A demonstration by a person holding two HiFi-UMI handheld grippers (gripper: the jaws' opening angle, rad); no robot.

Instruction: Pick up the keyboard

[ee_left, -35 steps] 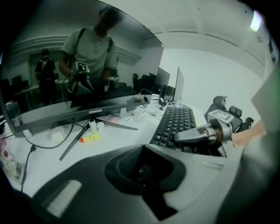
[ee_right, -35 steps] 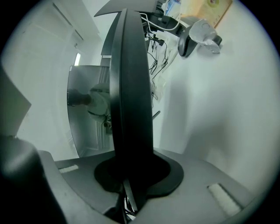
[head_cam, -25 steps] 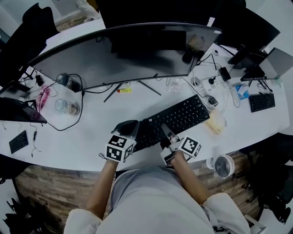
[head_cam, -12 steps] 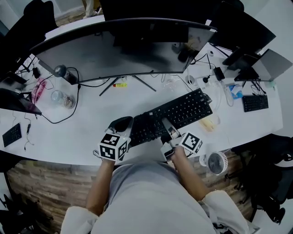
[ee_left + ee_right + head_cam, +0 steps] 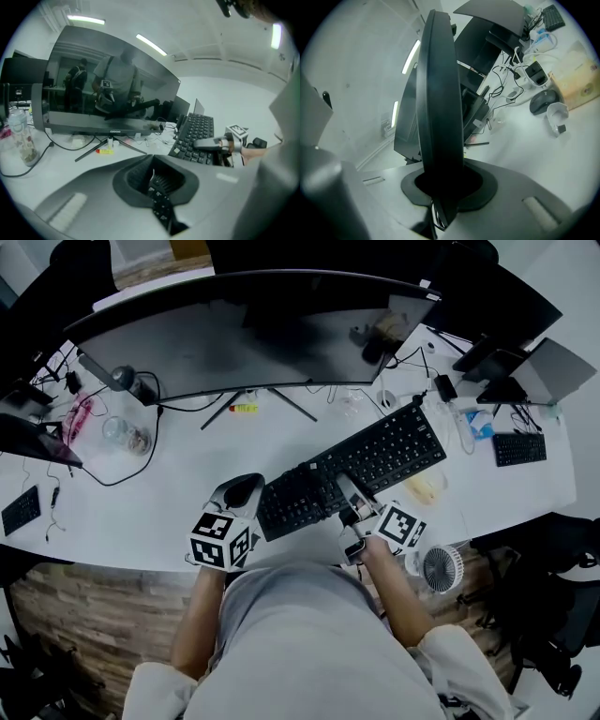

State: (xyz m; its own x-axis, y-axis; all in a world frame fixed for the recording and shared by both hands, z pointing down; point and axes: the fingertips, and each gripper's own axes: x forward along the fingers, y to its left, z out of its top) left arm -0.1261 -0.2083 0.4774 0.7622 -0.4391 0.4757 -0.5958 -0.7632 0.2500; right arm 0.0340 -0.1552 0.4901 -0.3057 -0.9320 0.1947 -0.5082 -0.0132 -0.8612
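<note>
Keyboard, head view: one full-size black keyboard (image 5: 375, 460) runs slantwise across the middle of the frame, over the front part of the white desk (image 5: 187, 474); whether its far end clears the desk, I cannot tell.
Grippers, head view: two. The left gripper (image 5: 242, 493) is at the keyboard's lower-left end and the right gripper (image 5: 349, 495) is on its near long edge, each with one marker cube (image 5: 220, 540).
Other things, head view: one curved monitor (image 5: 244, 343) across the top, one small keyboard (image 5: 518, 448) at the right edge, one number pad (image 5: 19, 512) at the left edge, one jar (image 5: 120, 432) at the left and one fan (image 5: 441, 568) at the lower right.
Left gripper view, jaws: clamped together on the keyboard's end, with a strip of keys pinched right between them (image 5: 157, 187).
Left gripper view, beyond: the rest of the keyboard (image 5: 197, 133) stretches off to the right of centre with the right gripper (image 5: 213, 143) on it; there is one yellow pen (image 5: 105, 151) under the monitor.
Right gripper view, jaws: closed on the keyboard (image 5: 440, 108), which stands edge-on up the middle of the frame, straight out of the grip.
Right gripper view, desk: at the right are one mouse (image 5: 543, 101) and one beige box (image 5: 576, 77).
</note>
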